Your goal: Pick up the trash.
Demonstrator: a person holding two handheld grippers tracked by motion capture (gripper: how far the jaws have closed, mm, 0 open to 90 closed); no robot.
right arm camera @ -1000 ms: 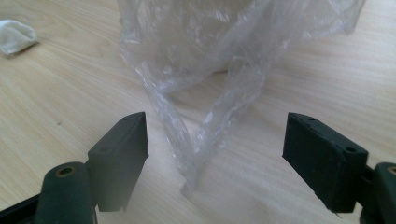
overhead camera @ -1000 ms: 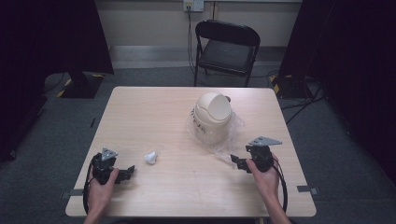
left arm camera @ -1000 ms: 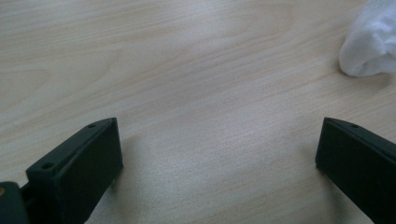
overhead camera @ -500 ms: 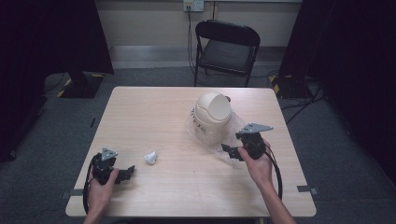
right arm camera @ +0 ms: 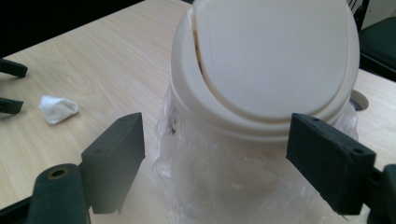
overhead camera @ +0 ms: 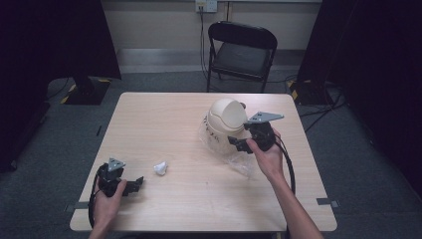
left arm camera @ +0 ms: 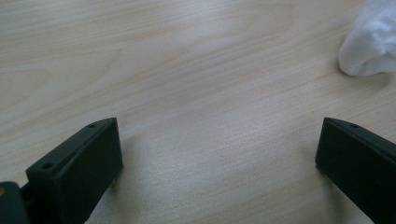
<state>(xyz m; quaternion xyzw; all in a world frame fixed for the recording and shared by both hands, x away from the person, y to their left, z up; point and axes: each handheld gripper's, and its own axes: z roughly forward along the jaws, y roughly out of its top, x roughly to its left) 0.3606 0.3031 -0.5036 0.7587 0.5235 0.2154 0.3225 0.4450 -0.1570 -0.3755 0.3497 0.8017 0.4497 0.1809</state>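
A small cream bin with a swing lid [overhead camera: 225,123] [right arm camera: 266,70] stands right of the table's middle, a clear plastic bag [overhead camera: 239,162] [right arm camera: 219,177] hanging out around its base. My right gripper [overhead camera: 239,143] [right arm camera: 215,154] is open, close in front of the bin, its jaws spread to either side of the bin's body without touching it. A crumpled white tissue [overhead camera: 160,168] [left arm camera: 369,44] [right arm camera: 57,108] lies on the wood left of the bin. My left gripper [overhead camera: 135,184] [left arm camera: 217,163] rests open near the table's front left, the tissue a short way ahead of it.
The light wooden table [overhead camera: 164,124] has bare room at its back left and front middle. A black folding chair [overhead camera: 242,50] stands behind the far edge. Dark curtains hang on both sides, and cables [overhead camera: 318,107] run over the floor at the right.
My right gripper has moved forward and left from the table's front right up to the bin. The left gripper and the tissue have stayed put.
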